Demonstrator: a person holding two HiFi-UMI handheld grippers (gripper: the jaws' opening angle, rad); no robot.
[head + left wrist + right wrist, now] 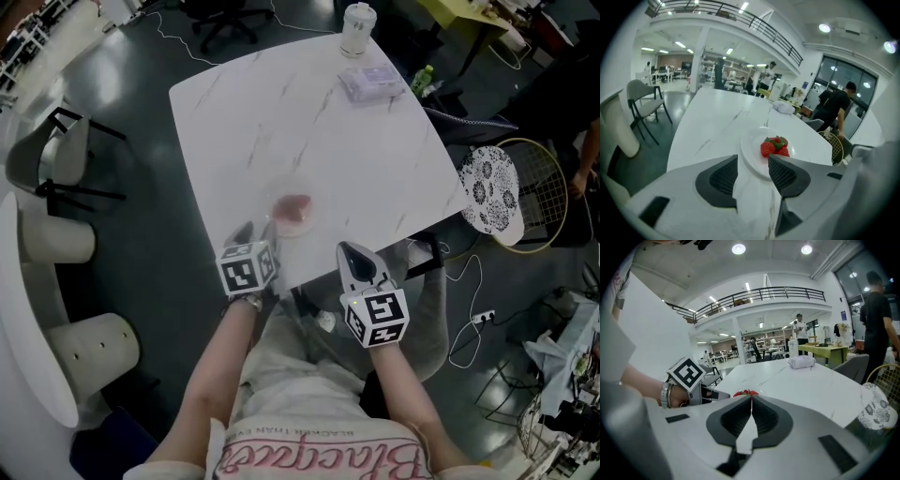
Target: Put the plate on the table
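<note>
- While you hold your left gripper [753, 161] low over the near edge of the table [717, 117], its jaws are spread wide and aren't clamping anything.
- The plate [754, 151] lies flat on the white marble-look top. Its near rim is right at the mouth of that gap, and neither pad looks like it's pressing on it.
- There are strawberries [775, 146] sitting on the plate, a bit past the middle from your side.
- Your right gripper [751, 399] is just beside the left one, at the same table edge. Its jaws are closed together with nothing between them.
- Further out, a wrapped packet [370, 82] and a lidded cup [357, 28] sit near the far corner of the table, well apart from the plate.
- Off to your right there's a wire chair with a patterned cushion [494, 192].
</note>
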